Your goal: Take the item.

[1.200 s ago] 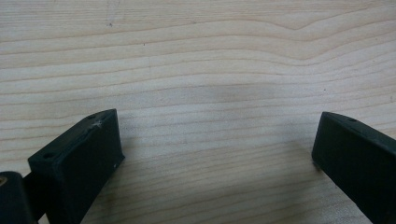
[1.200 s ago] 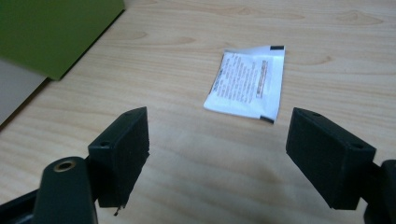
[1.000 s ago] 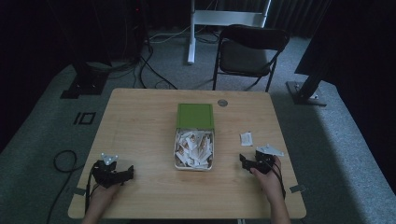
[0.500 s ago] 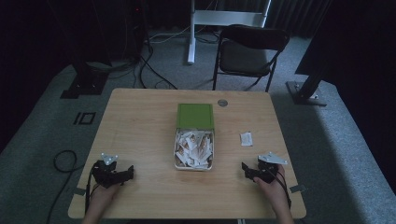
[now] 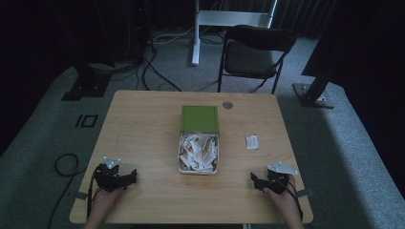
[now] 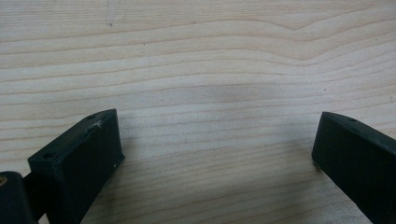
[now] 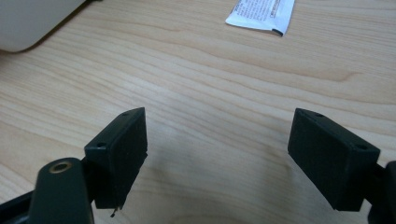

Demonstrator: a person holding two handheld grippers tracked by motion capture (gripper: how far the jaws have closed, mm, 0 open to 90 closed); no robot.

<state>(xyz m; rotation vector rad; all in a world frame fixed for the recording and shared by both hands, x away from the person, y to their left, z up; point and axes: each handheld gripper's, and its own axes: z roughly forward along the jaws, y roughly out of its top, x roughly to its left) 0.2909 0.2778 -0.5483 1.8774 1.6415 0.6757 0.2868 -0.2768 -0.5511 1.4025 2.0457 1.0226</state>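
1. Since a second ago, the right tool (image 5: 260, 182) has pulled back from beside the loose packet toward the near right corner of the tabletop (image 5: 143, 124), where it is now lying low in the person's right hand (image 5: 282, 195).
2. Over the same second the left tool (image 5: 129, 176) has stayed put near the near left corner, held in the left hand (image 5: 102, 198).
3. Both tools are resting with their jaws spread wide apart and holding nothing; in the left gripper view bare wood grain is showing between the left tool's (image 6: 215, 154) jaws.
4. In the right gripper view the right tool's (image 7: 217, 149) jaws are likewise standing apart over bare wood, with the white printed packet (image 7: 261, 14) lying well ahead of them and a pale rounded corner of the tin (image 7: 32, 21) showing at the upper left.
5. From above, the open tin (image 5: 180, 152) is sitting at the middle of the tabletop, packed with white packets (image 5: 198, 150), and its green lid (image 5: 199, 118) is lying flat, touching the far end.
6. One loose packet (image 5: 251, 141) is lying to the right of the tin, apart from it.
7. A small round grey cap (image 5: 227, 105) is sitting near the far edge.
8. A black folding chair (image 5: 255, 50) is standing beyond the tabletop on the grey carpet.
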